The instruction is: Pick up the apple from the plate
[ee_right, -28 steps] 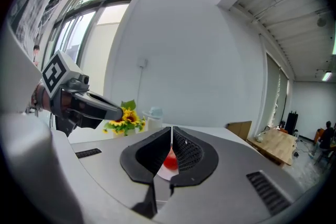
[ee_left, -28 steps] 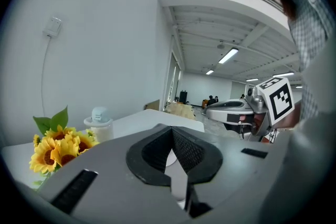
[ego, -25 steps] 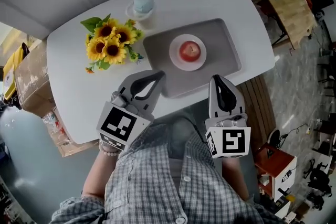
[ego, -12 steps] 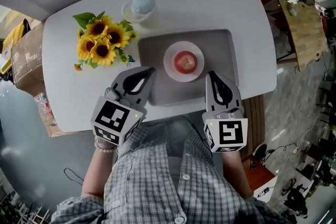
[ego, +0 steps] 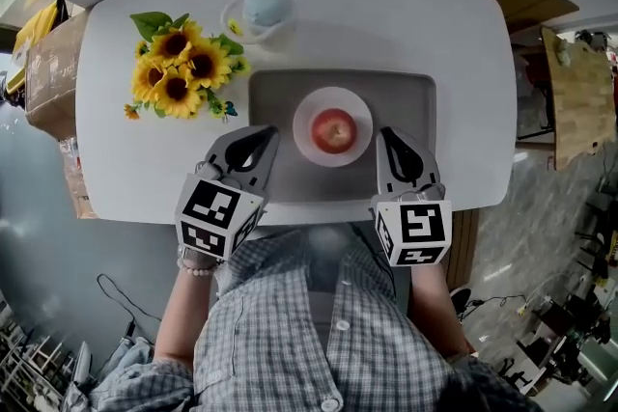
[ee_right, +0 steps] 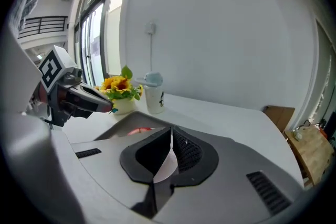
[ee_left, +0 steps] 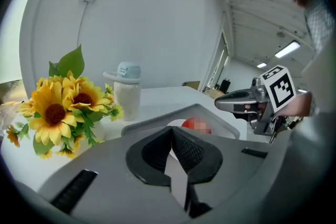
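Note:
A red apple [ego: 334,129] lies on a small white plate [ego: 303,116] in the middle of a grey tray [ego: 406,101] on the white table. My left gripper [ego: 267,133] hovers at the tray's near left corner, left of the plate, jaws shut and empty. Right of the plate, over the tray's near edge, my right gripper [ego: 385,133] is likewise shut with nothing in it. In the left gripper view the apple [ee_left: 197,124] peeks just above the closed jaws [ee_left: 172,129]. The right gripper view shows only a red sliver of the apple [ee_right: 137,129] beyond its jaws [ee_right: 170,132].
A bunch of sunflowers [ego: 174,68] stands at the table's left. A lidded white cup [ego: 263,8] sits behind the tray. The table's front edge runs just under both grippers. A cardboard box [ego: 48,72] and a wooden chair [ego: 579,82] stand off the table.
Both grippers have moved forward and down, from the table's front edge to either side of the plate. Their jaws have stayed shut.

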Demonstrator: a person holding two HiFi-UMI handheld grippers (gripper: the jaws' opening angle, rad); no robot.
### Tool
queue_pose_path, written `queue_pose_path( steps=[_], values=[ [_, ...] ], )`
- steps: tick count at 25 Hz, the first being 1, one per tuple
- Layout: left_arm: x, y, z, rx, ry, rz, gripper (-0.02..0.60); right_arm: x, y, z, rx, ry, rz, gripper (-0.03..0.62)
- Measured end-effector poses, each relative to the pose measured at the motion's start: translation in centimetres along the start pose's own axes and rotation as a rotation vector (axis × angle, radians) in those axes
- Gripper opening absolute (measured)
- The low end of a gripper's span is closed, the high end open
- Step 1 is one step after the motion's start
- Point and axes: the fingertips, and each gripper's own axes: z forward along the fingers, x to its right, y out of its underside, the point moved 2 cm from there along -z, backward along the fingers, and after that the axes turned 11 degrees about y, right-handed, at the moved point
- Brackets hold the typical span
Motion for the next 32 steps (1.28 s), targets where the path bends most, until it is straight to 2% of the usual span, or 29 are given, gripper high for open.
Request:
queue_pose_path(
  steps=[7,12,14,17,22,24,26,32],
  values=[
    [-0.4,2.4,2.6,-0.065,-0.011,-0.136,0.011,0.9,3.4,3.3,-0.16,-0.104,0.031,0.028],
    [-0.1,4.7,4.5,-0.17,0.007,-0.215,0.011,0.8,5.5,4.7,-0.255,-0.17,0.011,0.032],
    [0.0,5.4,5.0,-0.199,0.018,-0.236,0.011,0.5,6.2,5.3,-0.287,-0.195,0.022,0.079],
    [0.1,6.2,5.7,-0.231,0.024,-0.269,0.011,0.2,7.0,6.1,-0.334,-0.23,0.058,0.105],
    [-0.2,7.2,6.1,-0.269,-0.014,-0.297,0.014,0.0,7.8,6.8,-0.388,-0.279,0.096,0.116],
    [-0.1,7.4,6.3,-0.278,-0.003,-0.322,0.08,-0.1,8.0,7.0,-0.407,-0.296,0.114,0.121],
    [0.0,7.7,6.4,-0.288,-0.001,-0.344,0.089,-0.1,8.3,7.2,-0.421,-0.306,0.124,0.124],
    [-0.2,8.1,6.8,-0.295,0.01,-0.482,0.089,-0.3,8.7,7.3,-0.443,-0.337,0.136,0.124]
  ],
)
